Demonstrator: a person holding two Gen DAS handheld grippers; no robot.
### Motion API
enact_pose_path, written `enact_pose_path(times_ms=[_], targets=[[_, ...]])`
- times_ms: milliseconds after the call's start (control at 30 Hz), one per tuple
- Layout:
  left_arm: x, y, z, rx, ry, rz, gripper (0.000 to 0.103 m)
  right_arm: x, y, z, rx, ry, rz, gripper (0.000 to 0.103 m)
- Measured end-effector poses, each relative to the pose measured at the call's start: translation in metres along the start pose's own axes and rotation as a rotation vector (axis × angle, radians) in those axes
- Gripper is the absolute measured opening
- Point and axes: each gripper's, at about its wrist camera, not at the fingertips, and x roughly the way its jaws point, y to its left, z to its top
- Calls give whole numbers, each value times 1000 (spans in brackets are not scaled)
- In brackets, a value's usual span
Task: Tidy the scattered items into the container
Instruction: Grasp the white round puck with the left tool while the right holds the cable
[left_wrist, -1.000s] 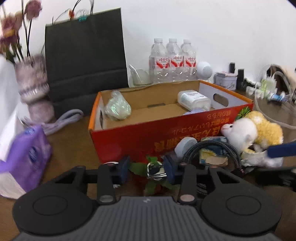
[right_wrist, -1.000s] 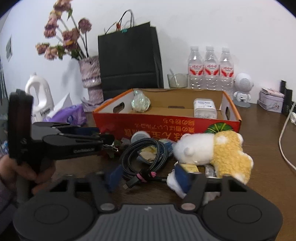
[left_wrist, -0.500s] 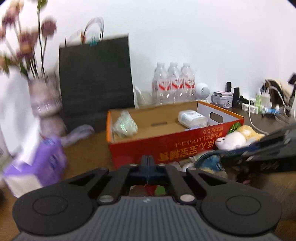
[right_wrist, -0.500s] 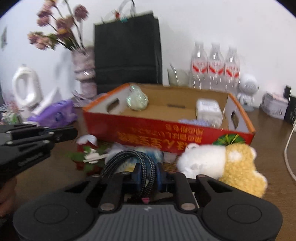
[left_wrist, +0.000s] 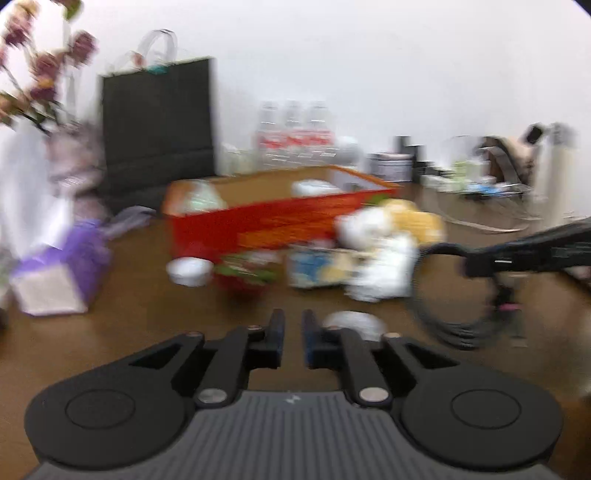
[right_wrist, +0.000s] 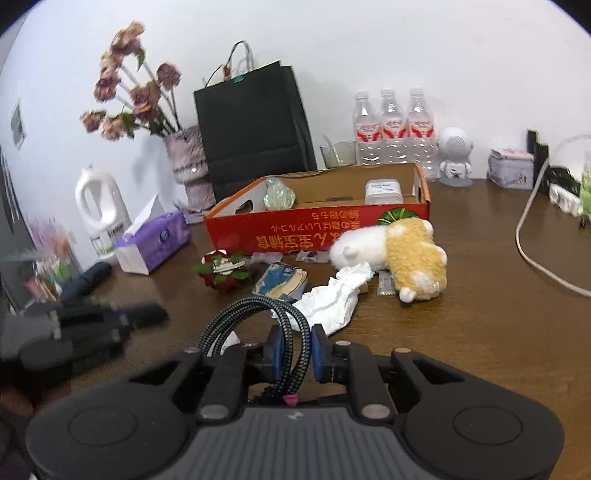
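Above the near edge of the brown wooden table (right_wrist: 498, 314), the right gripper (right_wrist: 294, 349) clamps a coiled black braided cable (right_wrist: 258, 314) between its blue-padded fingers (right_wrist: 318, 350), lifted off the surface. The left gripper (left_wrist: 293, 334) holds nothing, its jaws nearly closed with a narrow gap. Near the table's back edge stands the red rectangular cardboard box (right_wrist: 317, 229). Just before its front wall lie a white-and-yellow fuzzy plush toy (right_wrist: 402, 254) and crumpled white tissue paper (right_wrist: 332, 299).
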Motion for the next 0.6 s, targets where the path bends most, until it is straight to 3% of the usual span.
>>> enact_pose_path(times_ms=[33,133,267,333,367,500,567,600], targets=[[2,-10,-1,26,2,-13,52,0,0,-1,-3,8,-18,15],[14,-33,-3,96,29,0,53,1,-4,-6,-17,37,-81,15],[38,-36,-1,59,89,42,61,-2,-13,-17,-12,63,-101,16],[47,-31,1,20,121,24,52,-2,-16,-23,-11,70,-103,16],[49,-29,2,6,134,31,41,-2,-18,-26,-6,72,-97,16],[42,-16,-1,-98,127,30,40,-2,-21,-32,2,74,-81,20],[32,-2,-3,-210,118,-5,40,-4,-19,-32,-17,52,-80,21],[25,7,-5,-282,107,-39,40,-8,-17,-31,-32,28,-71,27]])
